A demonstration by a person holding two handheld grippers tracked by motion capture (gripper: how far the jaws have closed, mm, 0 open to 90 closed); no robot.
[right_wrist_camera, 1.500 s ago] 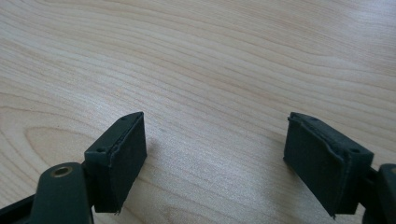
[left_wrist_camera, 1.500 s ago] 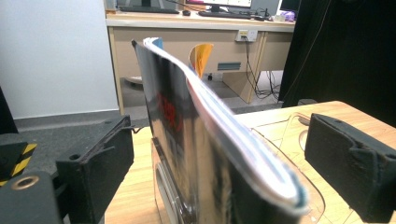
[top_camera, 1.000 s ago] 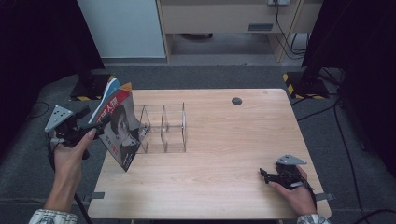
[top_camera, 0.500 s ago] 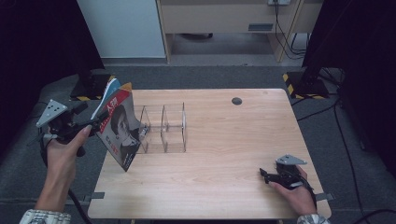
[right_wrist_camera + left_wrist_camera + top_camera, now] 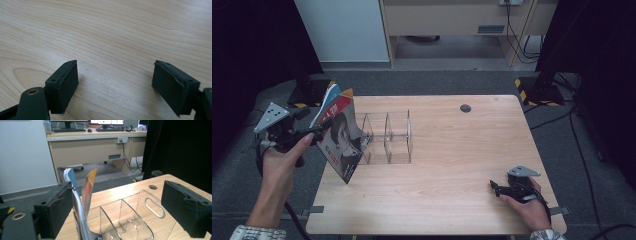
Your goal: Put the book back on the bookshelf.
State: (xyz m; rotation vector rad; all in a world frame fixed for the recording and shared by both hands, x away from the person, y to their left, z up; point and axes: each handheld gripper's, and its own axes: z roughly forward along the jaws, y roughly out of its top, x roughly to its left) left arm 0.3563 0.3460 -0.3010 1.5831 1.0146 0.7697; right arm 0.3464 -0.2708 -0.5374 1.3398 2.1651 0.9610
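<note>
A magazine (image 5: 339, 140) with a portrait cover stands tilted at the table's left edge, its curling top pages just beside the left gripper's (image 5: 314, 134) jaw; a clear acrylic divider rack (image 5: 387, 137) stands upright just beyond it

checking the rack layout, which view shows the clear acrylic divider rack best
The high view: the clear divider rack shows whole on the wooden table, right of the leaning magazines. The left gripper view shows it close between open jaws, cut off at the bottom. The right gripper view looks at bare tabletop.
</note>
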